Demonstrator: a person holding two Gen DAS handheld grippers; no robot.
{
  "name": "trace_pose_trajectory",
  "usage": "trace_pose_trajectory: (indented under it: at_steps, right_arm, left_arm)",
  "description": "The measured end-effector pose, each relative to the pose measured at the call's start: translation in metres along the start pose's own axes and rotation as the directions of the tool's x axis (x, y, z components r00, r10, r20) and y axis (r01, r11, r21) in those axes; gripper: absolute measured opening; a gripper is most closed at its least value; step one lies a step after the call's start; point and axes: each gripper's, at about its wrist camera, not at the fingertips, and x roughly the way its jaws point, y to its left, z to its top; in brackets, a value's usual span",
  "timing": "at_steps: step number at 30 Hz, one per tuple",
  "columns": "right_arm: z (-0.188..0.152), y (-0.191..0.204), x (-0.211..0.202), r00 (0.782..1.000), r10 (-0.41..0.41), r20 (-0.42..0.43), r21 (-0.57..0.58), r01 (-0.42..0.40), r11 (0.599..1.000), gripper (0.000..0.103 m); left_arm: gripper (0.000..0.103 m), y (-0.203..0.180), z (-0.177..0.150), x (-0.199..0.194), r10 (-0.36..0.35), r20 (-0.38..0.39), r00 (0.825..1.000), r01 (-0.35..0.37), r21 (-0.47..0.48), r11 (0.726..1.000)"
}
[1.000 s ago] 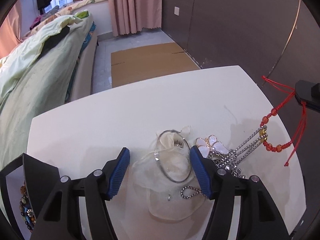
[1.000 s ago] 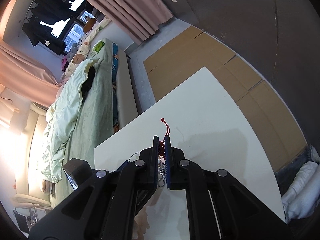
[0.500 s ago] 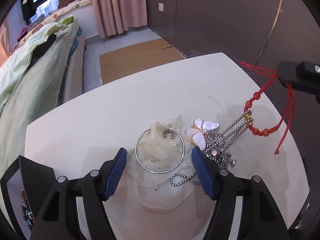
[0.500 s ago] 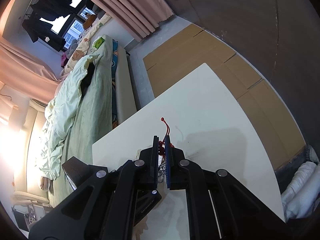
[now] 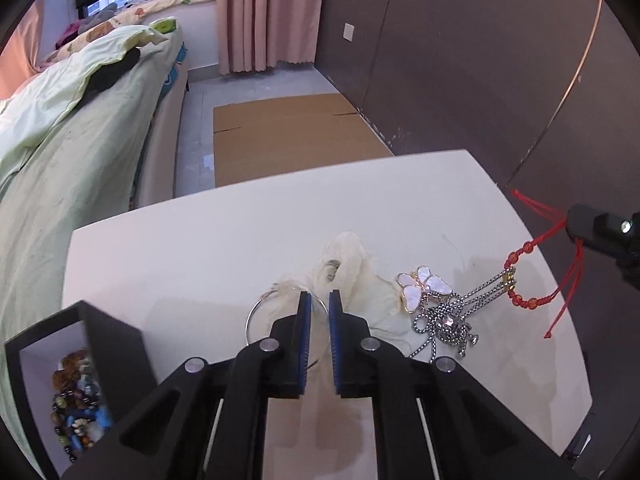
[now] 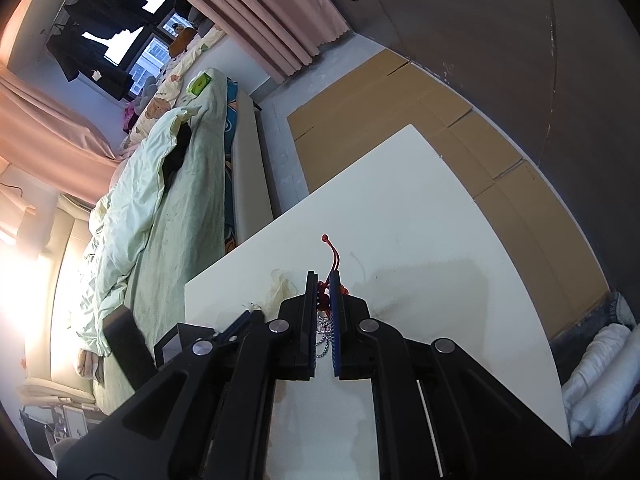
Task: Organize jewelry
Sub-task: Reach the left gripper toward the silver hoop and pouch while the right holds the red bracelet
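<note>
the left gripper (image 5: 317, 300) had drawn its blue pads (image 5: 305, 320) in from a wide spread, half a second earlier, to a narrow gap, and they now sat pinched over the near arc of the silver bangle (image 5: 256, 312), whose rim ran out to the claw's left and passed between the fingers; whether the pads truly bit the metal or only the sheer pouch (image 5: 352, 276) beneath it could not be told from this view. the pouch lay just ahead of the fingertips, bunched up taller than it had been, which suggested the closing had gathered it. to the claw's right, the butterfly pendant (image 5: 424, 286) and its tangled steel chain (image 5: 444, 320) rested on the white table (image 5: 200, 248), the chain running up and away to the red cord bracelet (image 5: 528, 276), which the right gripper (image 6: 323, 292) held off the surface, its fingers closed to a slit on the red knots with the cord's tail poking out ahead of it. the chain appeared snagged on the bracelet, so lifting further would likely drag the pendant along. down at the left claw's near left sat the open black box (image 5: 116, 336) with beaded pieces (image 5: 76, 396) already inside. in my judgement the bangle was the piece in hand and the box its likely home, a short swing left; the risk was carrying the pouch along with it, or the thin ring slipping from the pads.
</note>
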Motion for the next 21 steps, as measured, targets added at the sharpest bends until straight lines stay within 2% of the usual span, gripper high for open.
trace_pose_trajectory:
  at_steps: [7,13,15,16,17,21]
  right_arm:
    - [-0.004,0.000,-0.004,1.000,0.004,0.007,-0.004,-0.004,1.000,0.007]
    - [-0.006,0.002,-0.004,1.000,-0.004,0.007,-0.008,0.004,1.000,0.007]
    - [-0.007,0.004,-0.003,1.000,-0.005,0.003,-0.011,0.005,1.000,0.007]
    - [-0.007,0.004,-0.002,1.000,-0.005,0.001,-0.014,0.005,1.000,0.007]
    - [-0.008,0.005,-0.002,1.000,-0.005,-0.001,-0.018,0.005,1.000,0.007]
    - [-0.007,0.006,-0.001,1.000,-0.005,-0.005,-0.024,0.005,1.000,0.007]
  left_arm:
    - [0.007,0.009,-0.001,-0.021,-0.018,0.028,0.999,0.019,-0.020,1.000]
    - [0.007,0.022,0.000,-0.035,-0.063,0.051,0.997,0.067,-0.071,0.995]
    - [0.019,0.022,0.000,-0.035,-0.047,0.052,0.998,0.050,-0.068,0.996]
    - [0.046,0.023,0.000,-0.033,-0.035,0.045,0.998,0.038,-0.073,0.997]
    - [0.067,0.023,-0.001,-0.031,-0.021,0.048,0.999,0.025,-0.082,0.996]
    - [0.065,0.014,0.000,-0.024,0.010,0.055,0.998,-0.006,-0.065,0.998]
